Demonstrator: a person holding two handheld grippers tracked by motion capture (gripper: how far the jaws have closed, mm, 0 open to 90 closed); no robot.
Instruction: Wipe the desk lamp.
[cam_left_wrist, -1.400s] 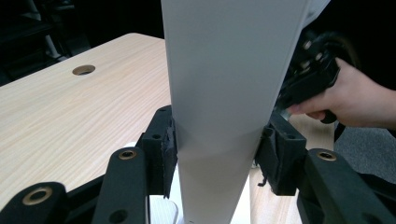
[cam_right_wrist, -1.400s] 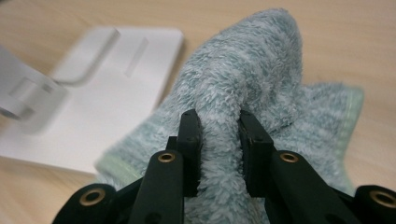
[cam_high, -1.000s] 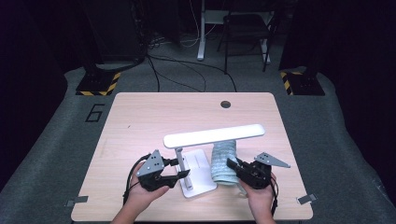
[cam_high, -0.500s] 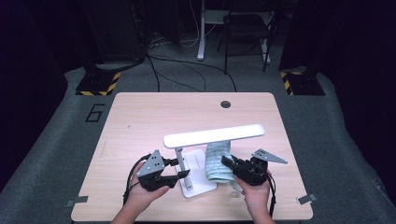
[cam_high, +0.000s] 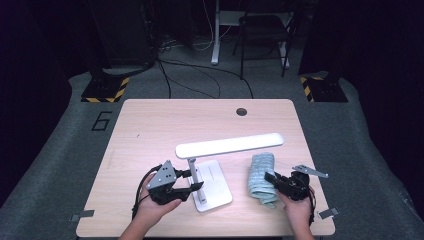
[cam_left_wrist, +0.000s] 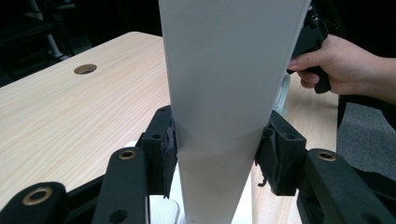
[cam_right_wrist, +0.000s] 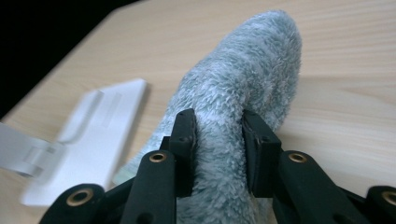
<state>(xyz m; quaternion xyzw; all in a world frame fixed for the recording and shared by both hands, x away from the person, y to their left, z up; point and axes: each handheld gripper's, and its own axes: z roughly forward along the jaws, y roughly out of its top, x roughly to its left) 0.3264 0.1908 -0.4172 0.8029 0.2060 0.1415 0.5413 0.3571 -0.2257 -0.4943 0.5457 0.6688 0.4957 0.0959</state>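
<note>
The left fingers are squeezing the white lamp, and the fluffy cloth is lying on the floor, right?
Not quite. The fluffy cloth lies on the table, not the floor, between the right gripper's fingers; the high view shows it. The left fingers do squeeze the white lamp.

A rectangular table (cam_high: 150, 130) with a pale wood-grain top and rounded corners is standing on a grey carpeted floor (cam_high: 60, 165), and a small round cable hole (cam_high: 241, 111) is sitting near its far edge. A dark number six (cam_high: 101, 121) is showing on the carpet just beyond the table's far left corner. Two black bases with yellow-and-black hazard stripes (cam_high: 105, 90) are resting on the floor at either side, well behind the table. Black cables (cam_high: 200, 75) are trailing across the carpet toward a white metal desk leg (cam_high: 216, 35) and a dark chair (cam_high: 262, 35). The surrounding room is lying in darkness, while bright light is falling on the tabletop.
</note>
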